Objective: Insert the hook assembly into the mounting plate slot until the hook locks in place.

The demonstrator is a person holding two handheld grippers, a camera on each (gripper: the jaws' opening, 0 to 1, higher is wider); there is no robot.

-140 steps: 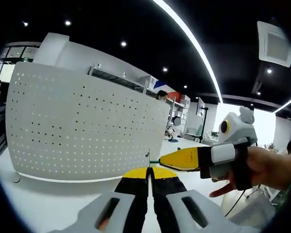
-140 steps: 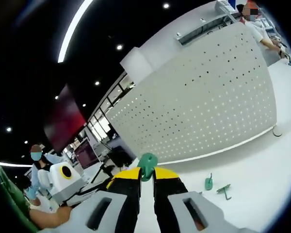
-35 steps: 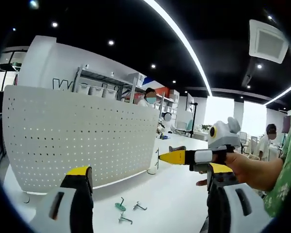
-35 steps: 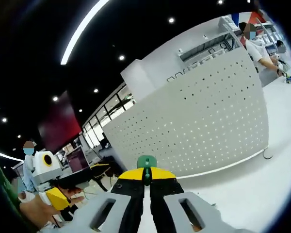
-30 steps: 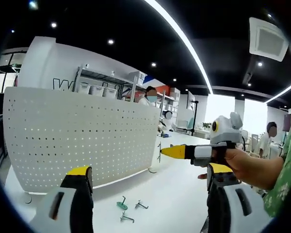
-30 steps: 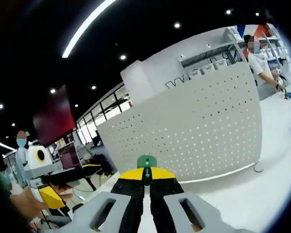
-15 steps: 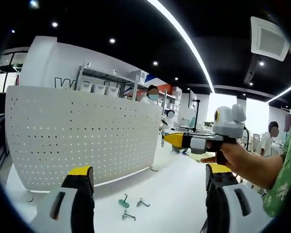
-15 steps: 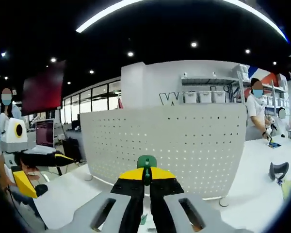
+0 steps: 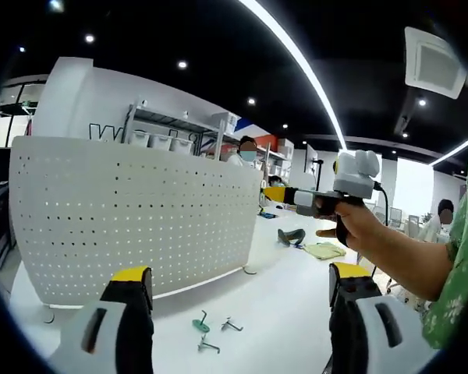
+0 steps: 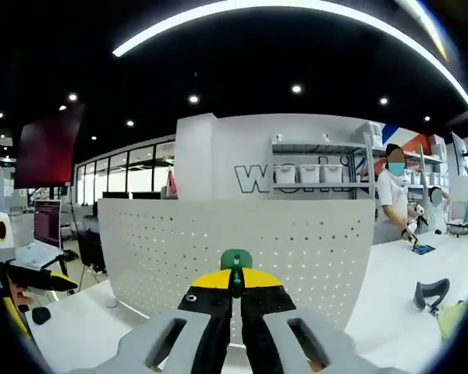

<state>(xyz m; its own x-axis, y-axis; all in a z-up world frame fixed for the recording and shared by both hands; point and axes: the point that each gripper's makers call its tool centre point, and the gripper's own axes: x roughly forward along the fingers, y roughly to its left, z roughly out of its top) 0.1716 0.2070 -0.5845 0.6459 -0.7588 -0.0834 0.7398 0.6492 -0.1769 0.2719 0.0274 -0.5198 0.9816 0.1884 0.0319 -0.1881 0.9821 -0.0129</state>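
In the left gripper view, the left gripper has its yellow-tipped jaws spread wide apart with nothing between them. Ahead stands the white perforated mounting plate, upright on the white table. Three small loose metal hooks (one with a green base) lie on the table in front of the plate. A person's hand holds the right gripper level, its yellow tips near the plate's right edge.

In the right gripper view, the right gripper's jaws are clamped together on the green-headed hook assembly, which points at the mounting plate's holes, apart from it.
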